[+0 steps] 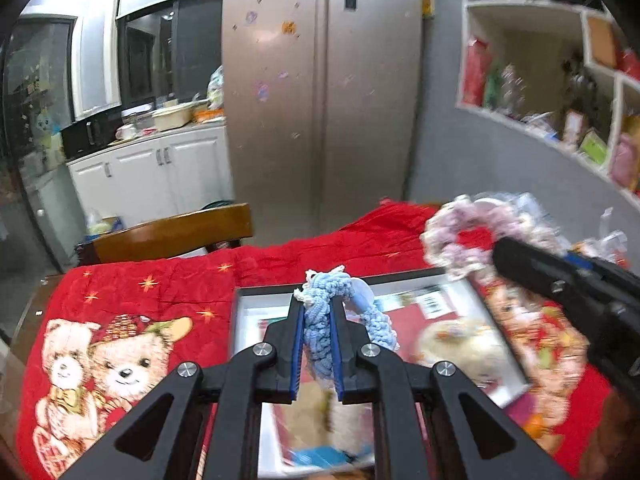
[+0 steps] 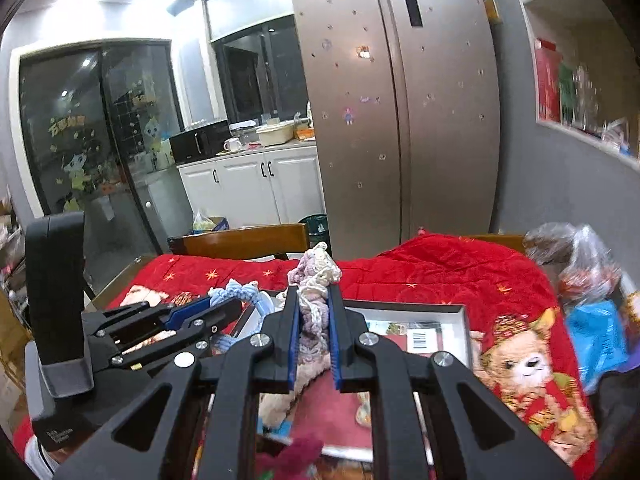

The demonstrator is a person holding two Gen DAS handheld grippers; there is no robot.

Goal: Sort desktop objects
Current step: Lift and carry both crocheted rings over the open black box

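Red quilted cloth (image 1: 168, 280) with cartoon bears covers the desk below both claws. Left claw (image 1: 318, 312) clamped on a blue crocheted scrunchie (image 1: 320, 320), lifted clear above a dark-framed tray (image 1: 240, 308) that lies just beneath and ahead of the fingers. Right claw (image 2: 314, 320) likewise clamped, on a pink and cream crocheted scrunchie (image 2: 314, 280), held above the same tray (image 2: 464, 320); seen from the left wrist, that scrunchie (image 1: 480, 220) hangs off to the right, looped around the right claw's black finger (image 1: 532, 264). From the right wrist, the left claw (image 2: 200, 312) sits just to the left, the blue scrunchie (image 2: 234, 292) poking out of its tip.

In the tray, beneath the claws: printed cards, a barcode label (image 2: 420, 338), blurred soft shapes in cream and dark pink. Digits of the barcode too small to read. To the right of the right claw, crumpled clear bags (image 2: 576, 256) and a blue packet (image 2: 596, 336). Beyond the desk, a wooden chair back (image 2: 248, 240), a steel two-door fridge (image 2: 400, 120) with stickers, white cabinets (image 2: 248, 184) carrying a black microwave (image 2: 200, 144). Wall shelves (image 1: 540, 80) up right, packages there blurred.
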